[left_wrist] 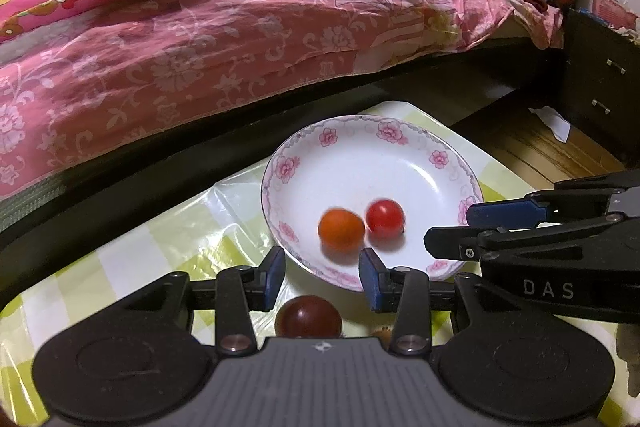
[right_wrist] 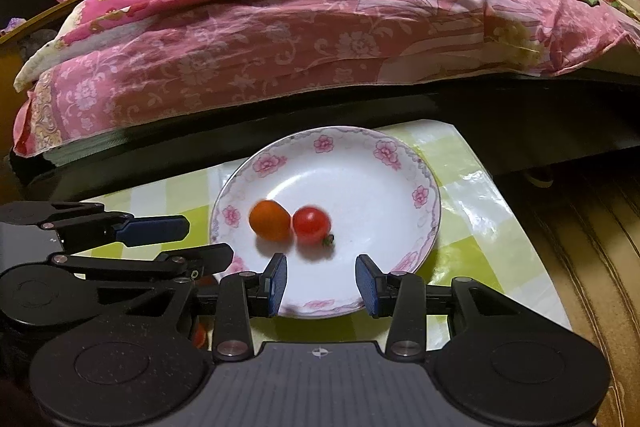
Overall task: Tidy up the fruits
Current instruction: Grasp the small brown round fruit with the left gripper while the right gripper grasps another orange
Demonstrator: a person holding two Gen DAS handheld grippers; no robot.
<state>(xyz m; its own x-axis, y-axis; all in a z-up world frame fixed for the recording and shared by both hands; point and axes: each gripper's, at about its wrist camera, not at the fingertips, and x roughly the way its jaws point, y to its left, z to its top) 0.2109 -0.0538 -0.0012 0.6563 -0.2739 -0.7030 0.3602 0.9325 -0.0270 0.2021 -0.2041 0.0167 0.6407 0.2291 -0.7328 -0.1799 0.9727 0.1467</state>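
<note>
Both hand-held grippers hang over the near rim of the plate, which sits toward the far edge of the desk beside the bed. Left hand-held gripper has its blue pads spread apart with nothing between them; right hand-held gripper is likewise spread and pinching nothing.

Two fruits already lie in the plate, touching each other: an orange tomato and a red tomato, both slightly blurred, so I guess they may be rolling. That part of the sorting looks done. What is left, as far as I can see, is a dark red tomato on the green-checked cloth just outside the plate's near rim, right under the left hand-held gripper. A sliver of something red shows under the left one in the right wrist view too, probably the same or another fruit; I cannot tell.

Only writing I can read is "DAS" in pale letters on the right hand-held gripper's black body.
</note>
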